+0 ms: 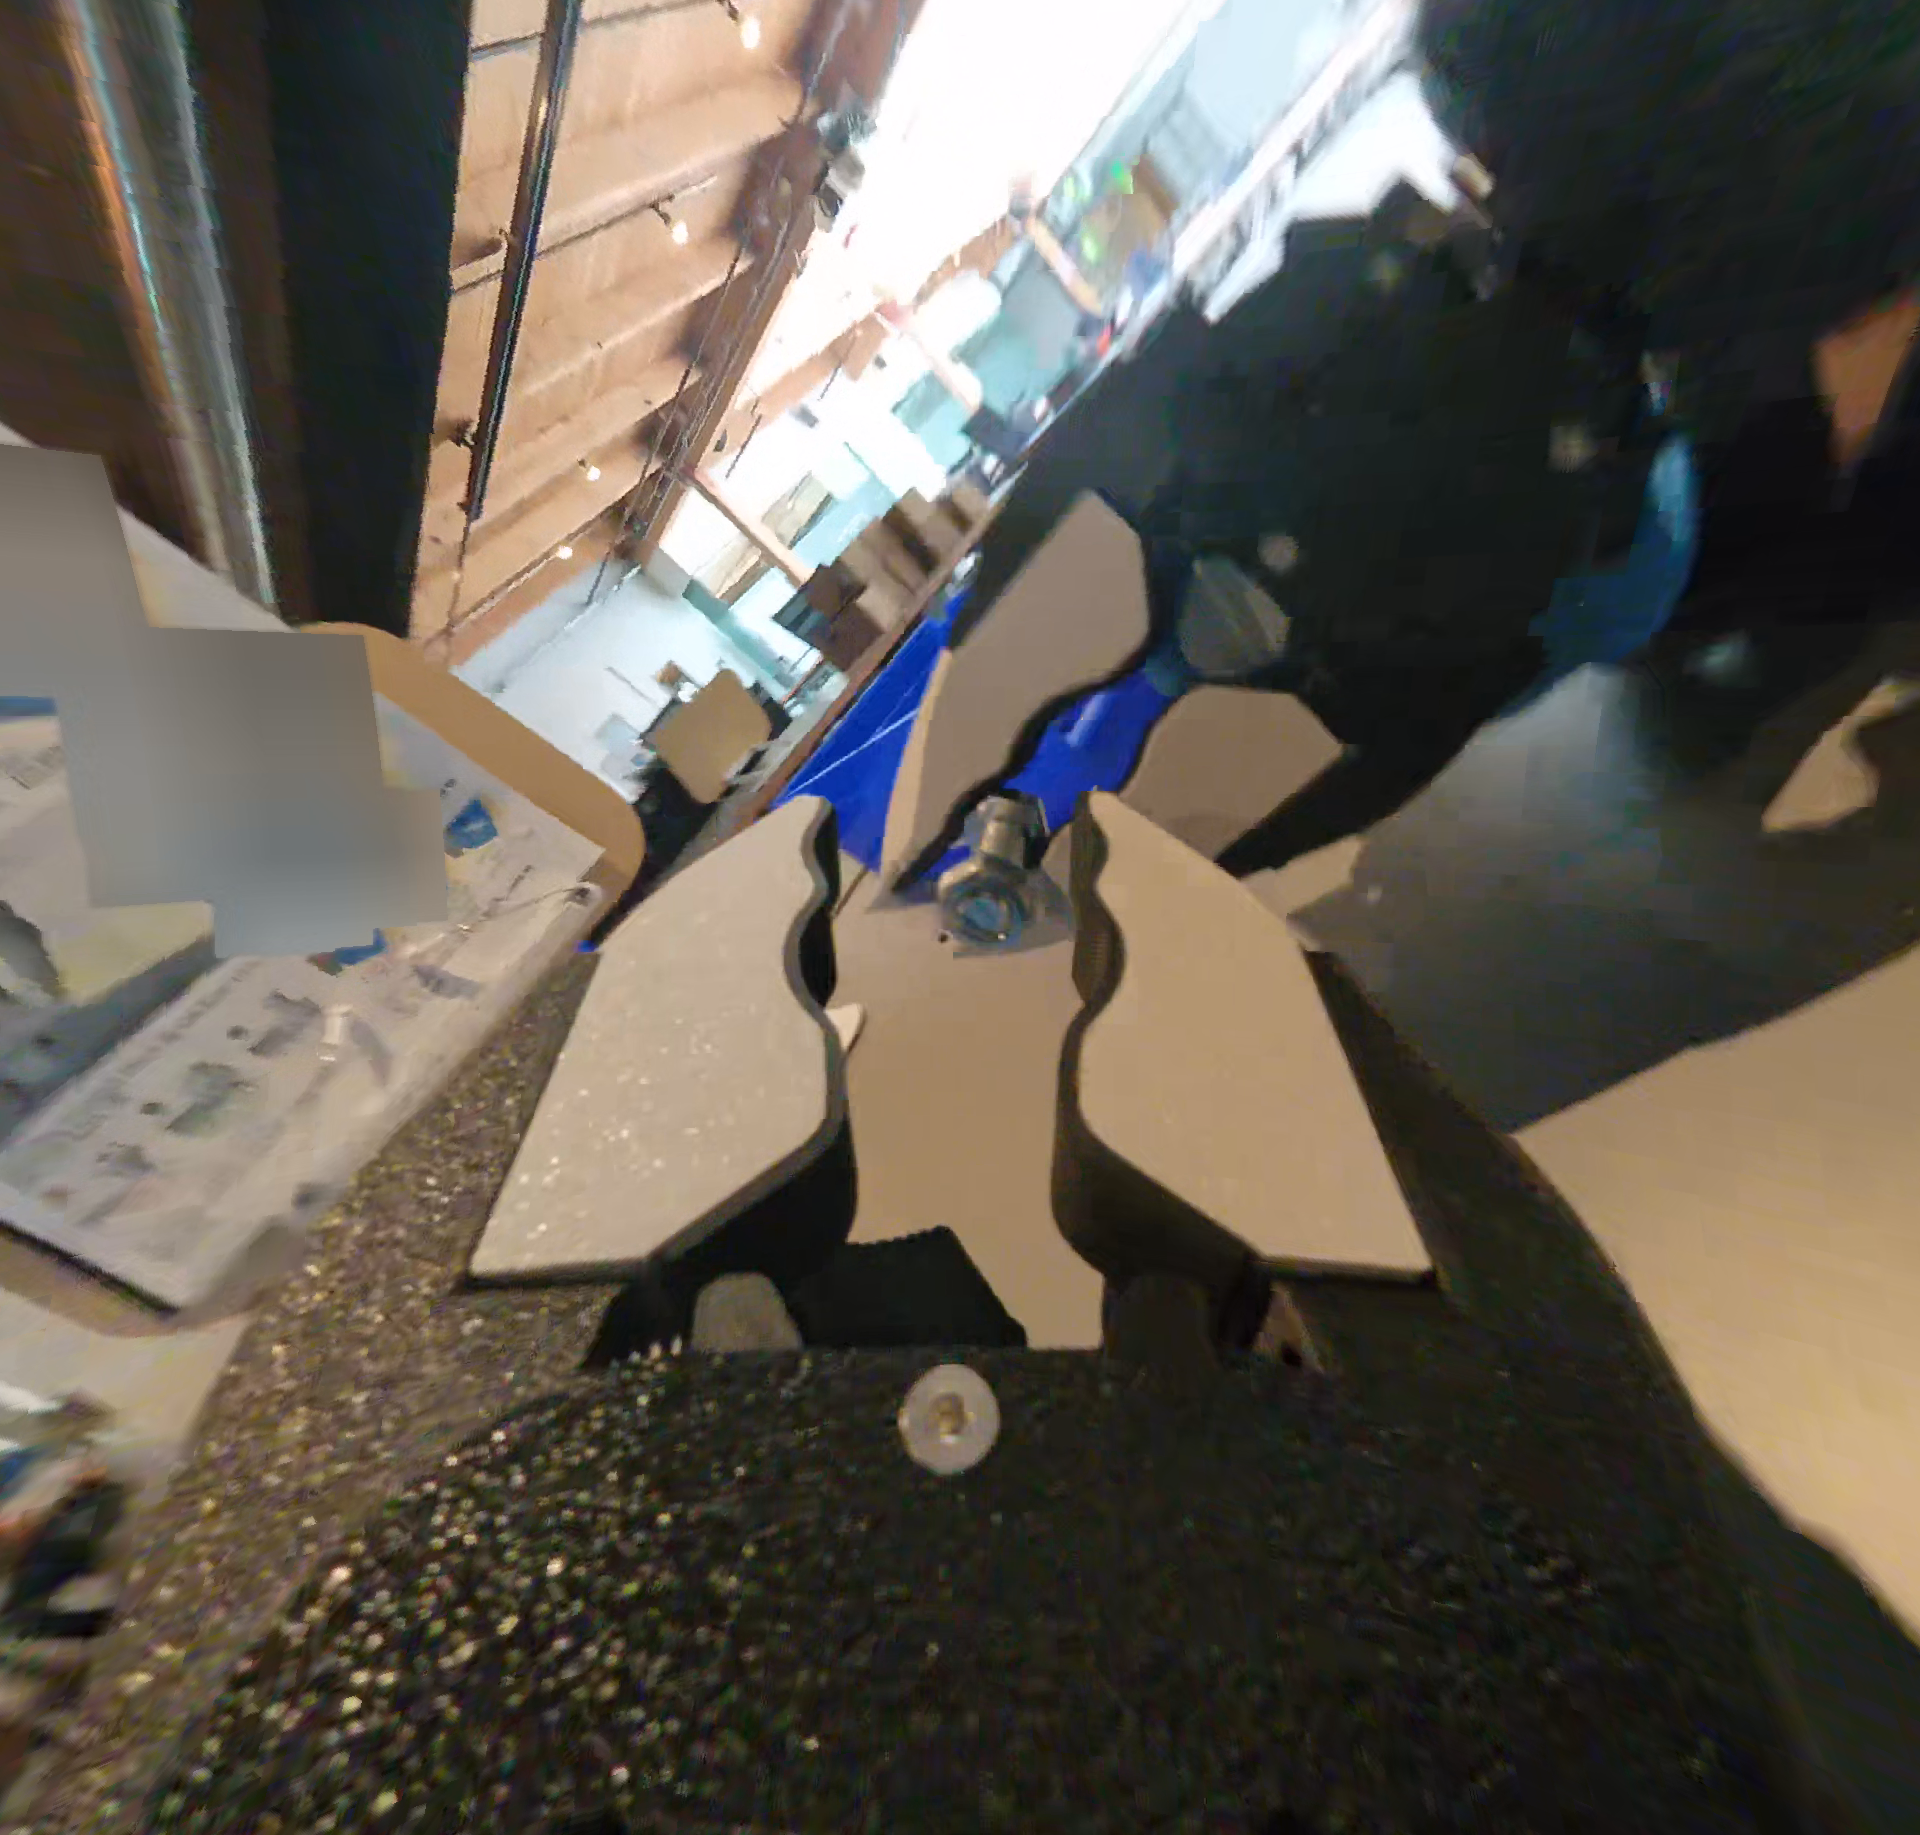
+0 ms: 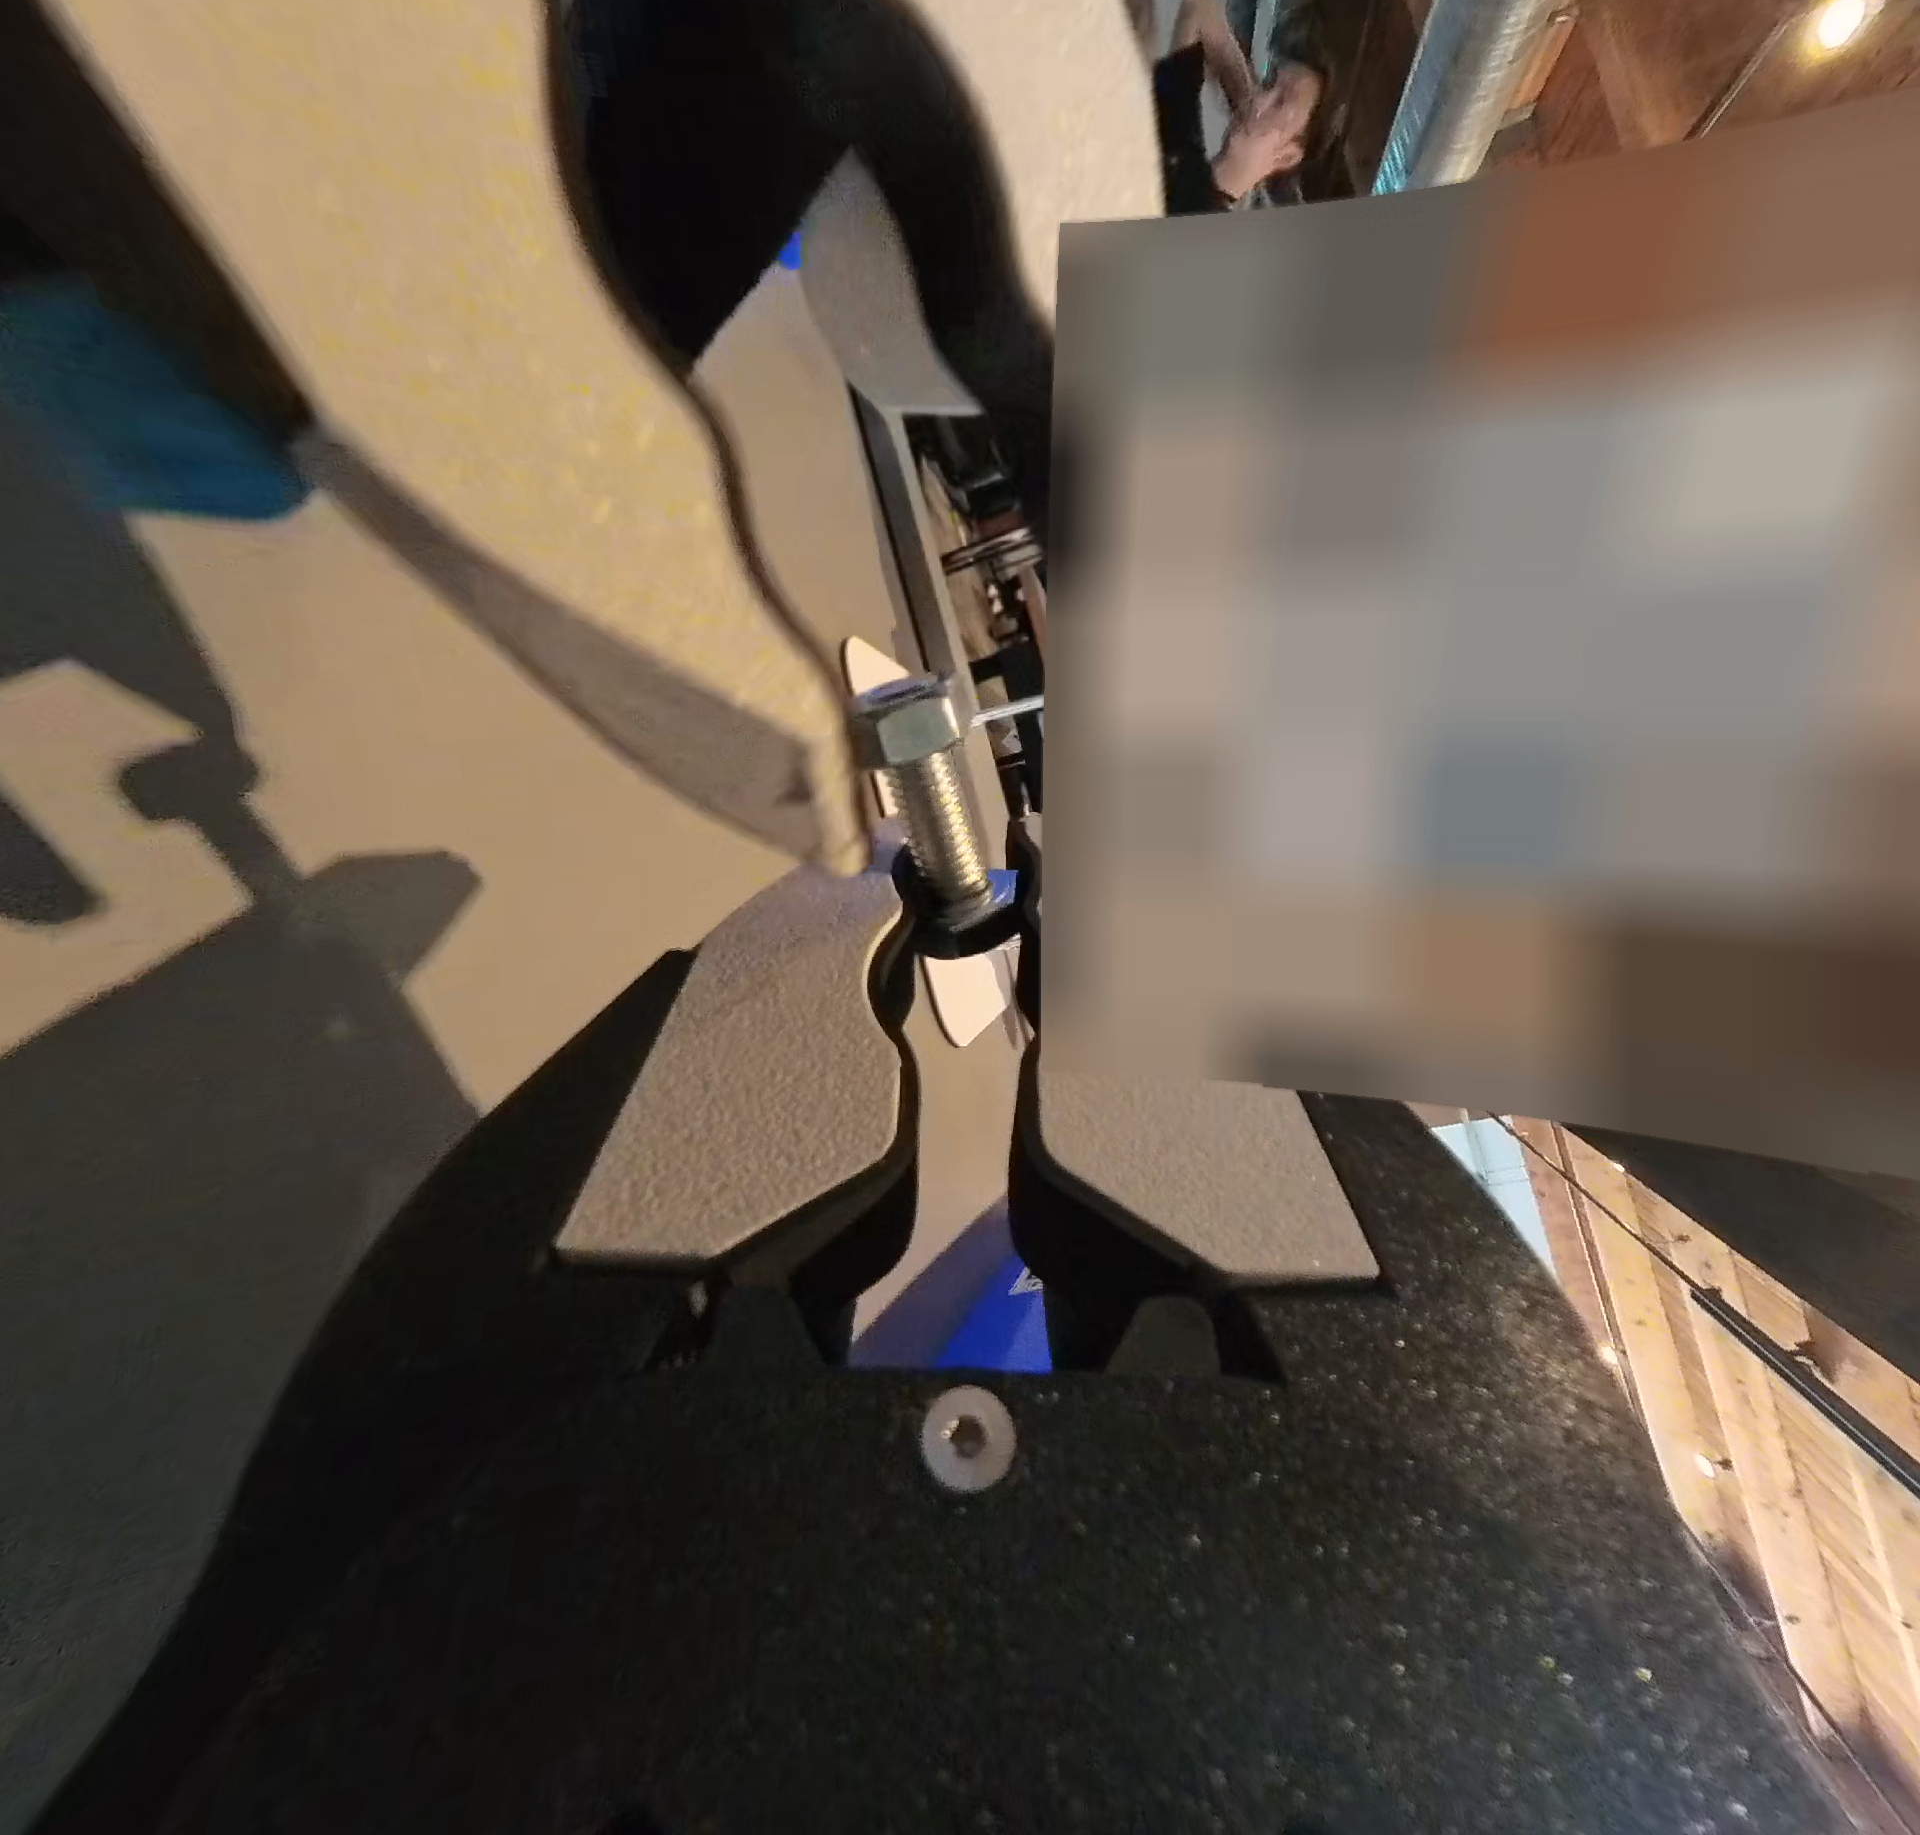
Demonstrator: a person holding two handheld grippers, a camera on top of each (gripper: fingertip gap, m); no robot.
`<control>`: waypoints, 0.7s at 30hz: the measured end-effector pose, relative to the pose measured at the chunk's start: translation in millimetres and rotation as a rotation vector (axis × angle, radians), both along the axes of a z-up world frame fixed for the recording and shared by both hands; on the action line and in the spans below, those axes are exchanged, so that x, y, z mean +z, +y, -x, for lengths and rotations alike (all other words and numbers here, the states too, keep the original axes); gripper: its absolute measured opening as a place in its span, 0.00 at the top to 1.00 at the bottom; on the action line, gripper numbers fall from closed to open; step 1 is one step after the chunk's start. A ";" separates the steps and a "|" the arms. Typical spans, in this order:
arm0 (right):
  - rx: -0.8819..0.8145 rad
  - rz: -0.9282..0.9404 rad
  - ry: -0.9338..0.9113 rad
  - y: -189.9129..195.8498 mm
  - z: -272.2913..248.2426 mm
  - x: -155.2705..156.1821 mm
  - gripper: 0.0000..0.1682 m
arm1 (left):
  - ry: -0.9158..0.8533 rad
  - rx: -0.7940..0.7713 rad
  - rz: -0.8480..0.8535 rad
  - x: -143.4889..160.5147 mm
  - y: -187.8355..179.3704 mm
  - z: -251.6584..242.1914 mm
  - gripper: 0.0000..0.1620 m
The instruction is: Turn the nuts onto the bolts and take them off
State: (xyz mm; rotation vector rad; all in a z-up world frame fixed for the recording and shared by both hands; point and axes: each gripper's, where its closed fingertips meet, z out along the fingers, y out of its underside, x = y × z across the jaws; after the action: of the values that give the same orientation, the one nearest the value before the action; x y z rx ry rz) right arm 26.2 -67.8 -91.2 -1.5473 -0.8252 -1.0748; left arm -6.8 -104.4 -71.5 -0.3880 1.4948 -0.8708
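Observation:
A silver hex bolt (image 2: 925, 809) hangs in the air between my two grippers, above a beige table (image 2: 343, 705). My right gripper (image 2: 956, 902) is shut on a black nut (image 2: 951, 931) at the threaded end. A blur patch hides part of its right finger. In the left wrist view the bolt head (image 1: 987, 904) faces me end-on. My left gripper (image 1: 954, 819) has its jaws apart around the head, which sits close to the right finger with a gap to the left one. The right gripper's fingers (image 1: 1039, 632) show beyond it.
Printed paper sheets (image 1: 208, 1058) and a cardboard piece (image 1: 520, 736) lie at the left. A blue sheet (image 1: 883, 757) lies under the grippers. A blue-gloved hand (image 2: 125, 414) holds the left gripper. Wooden beams and pipes are overhead. The tips of one gripper are about 5 cm away from the tips of the other.

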 end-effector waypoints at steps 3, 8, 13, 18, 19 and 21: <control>-0.001 -0.010 0.002 -0.5 -0.6 2.0 0.92 | 0.094 -0.092 0.283 7.7 7.6 3.0 0.79; -0.004 -0.014 0.001 -0.5 -1.1 2.6 0.92 | 0.283 -0.176 0.491 -4.1 7.4 0.3 0.82; -0.004 -0.009 -0.001 -0.3 -0.7 1.6 0.92 | 0.327 -0.130 0.408 -17.9 5.9 -3.0 0.89; -0.005 -0.020 0.003 -1.3 -1.1 3.5 0.92 | 0.085 0.020 -0.020 -14.2 5.1 -3.9 0.88; -0.007 -0.022 0.002 -1.5 -1.3 3.7 0.92 | 0.036 0.070 -0.111 -13.4 6.6 -4.9 0.88; -0.001 -0.027 0.007 -1.9 -0.3 4.5 0.92 | -0.012 0.091 -0.164 -9.9 4.8 -4.6 0.81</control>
State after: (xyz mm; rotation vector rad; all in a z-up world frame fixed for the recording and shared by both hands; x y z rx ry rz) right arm 26.5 -69.7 -86.7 -1.5285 -0.8026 -1.0768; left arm -2.2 -99.7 -81.4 -0.3266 1.5140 -0.6721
